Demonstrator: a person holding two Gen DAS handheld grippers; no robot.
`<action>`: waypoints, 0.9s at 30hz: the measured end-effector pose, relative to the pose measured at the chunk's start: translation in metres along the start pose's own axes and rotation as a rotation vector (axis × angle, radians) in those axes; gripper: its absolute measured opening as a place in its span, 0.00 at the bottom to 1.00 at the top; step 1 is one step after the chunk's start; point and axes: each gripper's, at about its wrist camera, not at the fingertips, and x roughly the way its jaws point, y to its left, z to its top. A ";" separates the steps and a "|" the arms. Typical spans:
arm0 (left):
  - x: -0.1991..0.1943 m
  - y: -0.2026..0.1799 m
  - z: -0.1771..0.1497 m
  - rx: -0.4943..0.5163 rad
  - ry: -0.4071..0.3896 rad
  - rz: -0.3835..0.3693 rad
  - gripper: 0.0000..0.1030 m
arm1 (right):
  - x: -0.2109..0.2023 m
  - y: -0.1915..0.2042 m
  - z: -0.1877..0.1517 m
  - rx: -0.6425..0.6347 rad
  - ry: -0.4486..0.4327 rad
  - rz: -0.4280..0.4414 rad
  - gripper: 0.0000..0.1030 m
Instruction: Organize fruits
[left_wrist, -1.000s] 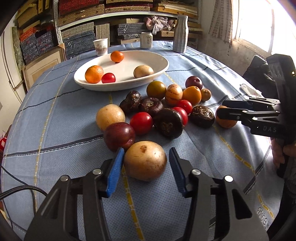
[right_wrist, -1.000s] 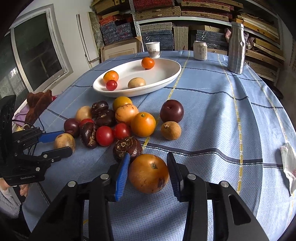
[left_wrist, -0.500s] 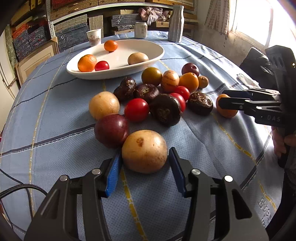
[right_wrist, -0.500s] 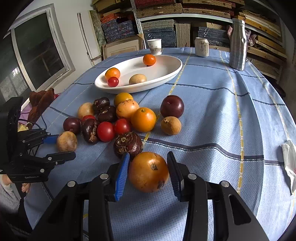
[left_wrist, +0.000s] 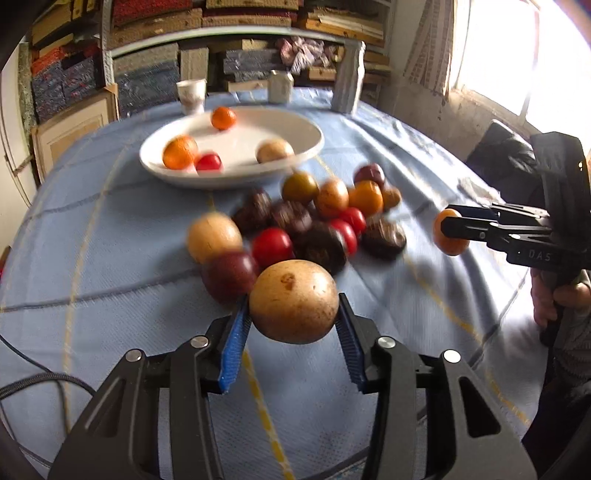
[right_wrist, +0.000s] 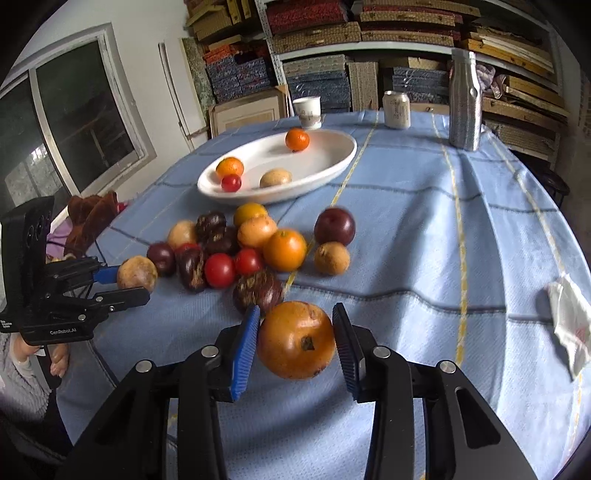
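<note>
Fruits sit in 2 spots on the blue checked tablecloth (right_wrist: 424, 236): a loose pile (right_wrist: 236, 251) mid-frame in the right wrist view, and 4 pcs in the white oval dish (right_wrist: 332, 162) above it, upper centre. In the dish: 2 small oranges, a red tomato, a tan fruit. Pile = dark brown, red, orange, purple & tan pcs, touching or just beside each other.

Left gripper (left_wrist: 291, 325), bottom centre of left wrist view: blue pads on both sides of a big tan round fruit (left_wrist: 293, 301), jaws closing and pressing its flanks. It hides part of the dark red fruit (left_wrist: 229, 275) just up-left of it. Background in this view is blurred.

Right gripper (right_wrist: 295, 343), bottom centre of right wrist view: clamped on a large orange fruit w/ dark blemish (right_wrist: 295, 339). Left pad touches; right pad looks to touch too, contact there is tight to read. A dark brown wrinkled fruit (right_wrist: 258, 291) sits just above it.

Each gripper shows in the other's cam: left one at left edge of right wrist view, holding the tan fruit; right one at right edge of left wrist view w/ the orange fruit, a hand (left_wrist: 557, 295) on its grip.

Far edge of table, top of frame: paper cup (right_wrist: 306, 110), can (right_wrist: 397, 109), silver bottle (right_wrist: 465, 99). Crumpled white paper (right_wrist: 569, 325) at right edge. Shelves of stacked boxes behind.
</note>
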 end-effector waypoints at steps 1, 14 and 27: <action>-0.003 0.002 0.008 0.000 -0.014 0.010 0.44 | -0.003 -0.001 0.009 -0.002 -0.018 -0.008 0.40; 0.065 0.072 0.146 -0.176 -0.075 0.086 0.44 | 0.083 0.005 0.159 0.046 -0.102 -0.038 0.40; 0.138 0.088 0.163 -0.225 0.004 0.026 0.47 | 0.164 0.002 0.158 0.025 0.030 -0.088 0.43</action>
